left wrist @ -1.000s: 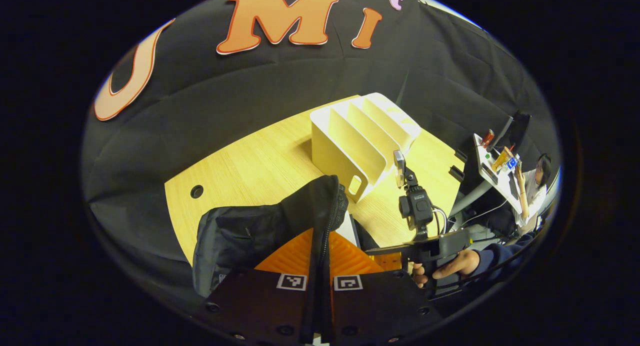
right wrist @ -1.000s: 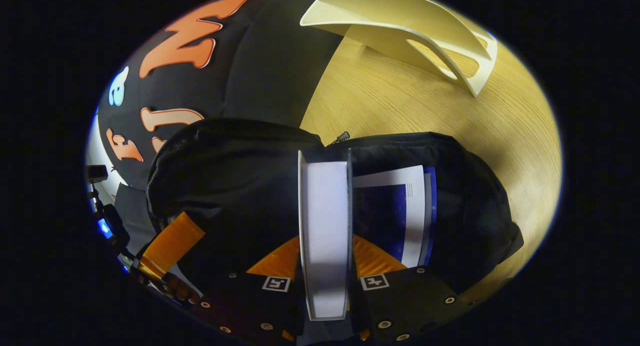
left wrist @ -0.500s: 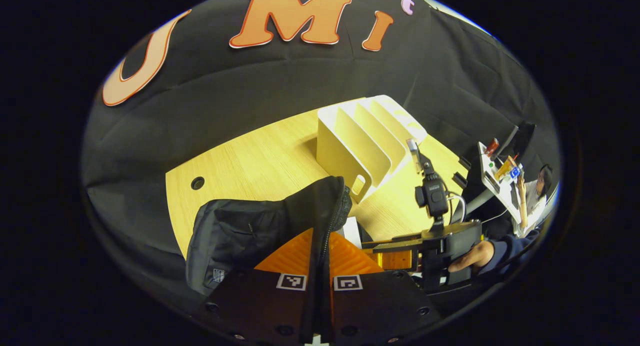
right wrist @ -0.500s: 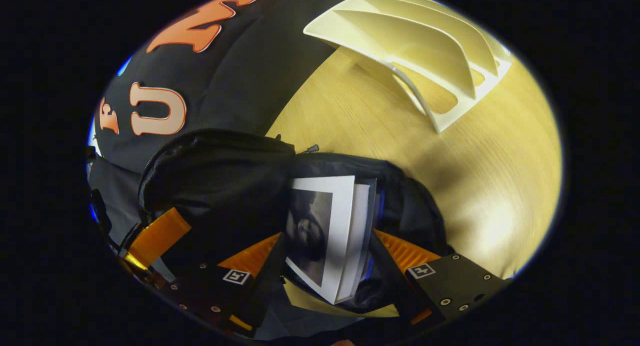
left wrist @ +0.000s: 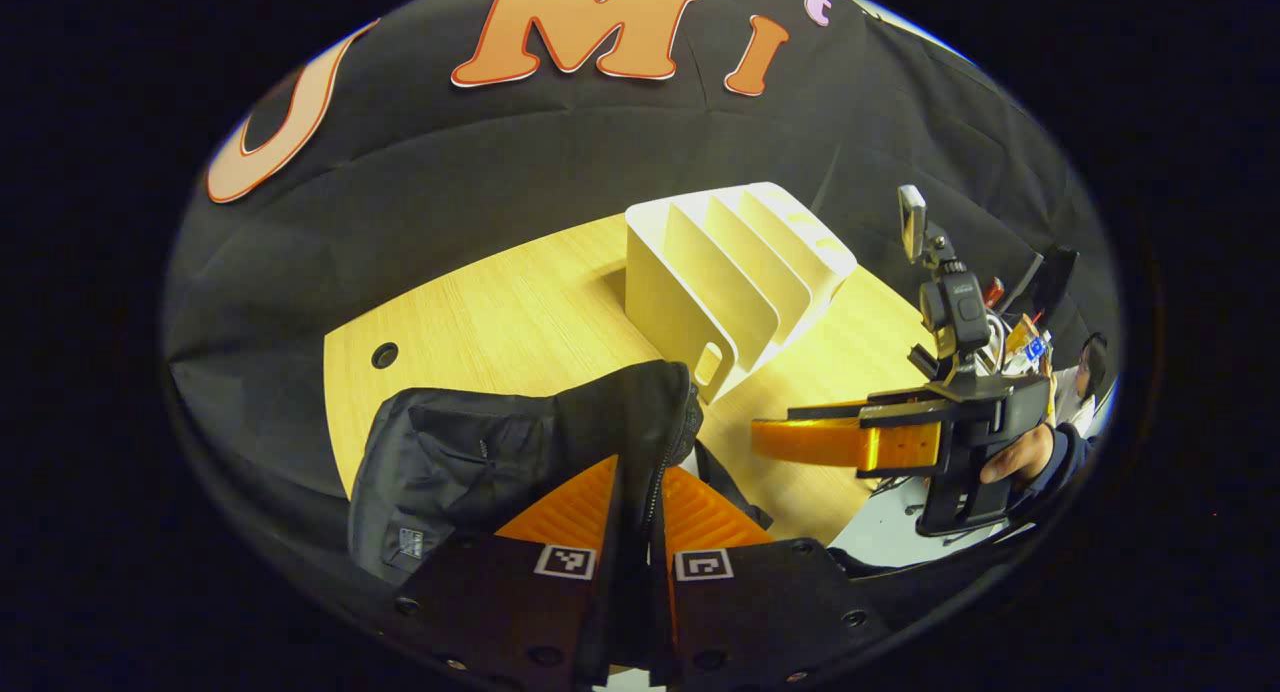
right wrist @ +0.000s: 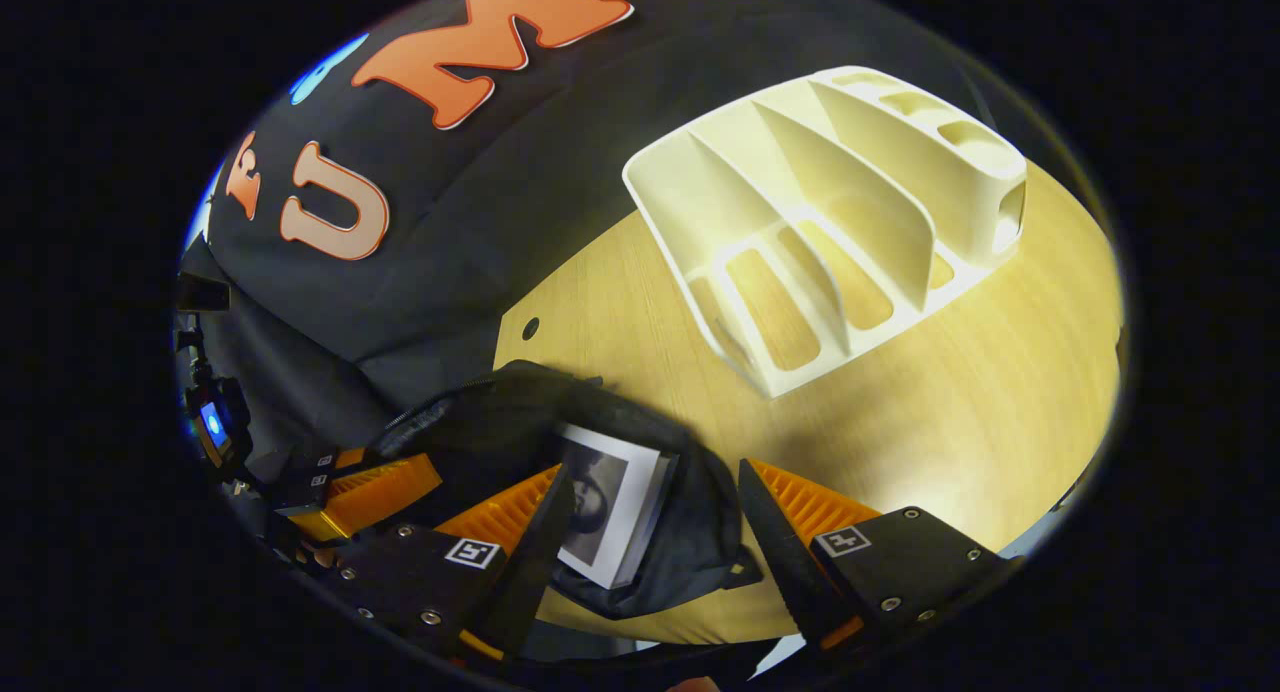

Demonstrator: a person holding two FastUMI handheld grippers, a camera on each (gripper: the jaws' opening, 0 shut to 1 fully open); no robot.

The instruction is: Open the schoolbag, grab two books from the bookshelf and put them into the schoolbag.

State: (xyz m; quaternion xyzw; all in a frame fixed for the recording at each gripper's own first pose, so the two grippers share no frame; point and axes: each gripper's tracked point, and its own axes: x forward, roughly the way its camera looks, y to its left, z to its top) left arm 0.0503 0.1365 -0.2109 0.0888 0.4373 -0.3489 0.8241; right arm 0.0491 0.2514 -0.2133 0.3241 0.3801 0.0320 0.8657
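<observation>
In the left gripper view my left gripper [left wrist: 640, 492] is shut on the raised zipper flap of the black schoolbag [left wrist: 470, 452], holding the bag open. The white bookshelf [left wrist: 730, 272] stands behind it with bare slots. My right gripper [left wrist: 772, 436] hovers to the right of the bag above the table, held by a hand [left wrist: 1010, 457]. In the right gripper view my right gripper [right wrist: 650, 517] is open with nothing between its fingers. Past its fingers a book [right wrist: 605, 502] with a grey and white cover lies inside the schoolbag [right wrist: 500, 422]. The bookshelf [right wrist: 830, 222] lies beyond, and the left gripper [right wrist: 370, 482] shows at the left.
The wooden table [left wrist: 500, 312] has a round cable hole [left wrist: 384, 354] near its left end. Bare table top [right wrist: 950, 392] lies between the bag and the shelf. Far right, a person [left wrist: 1090, 357] sits at another desk outside the booth.
My right gripper opened, let go of the book inside the bag, and has drawn back and up away from it. The left gripper keeps its hold on the flap.
</observation>
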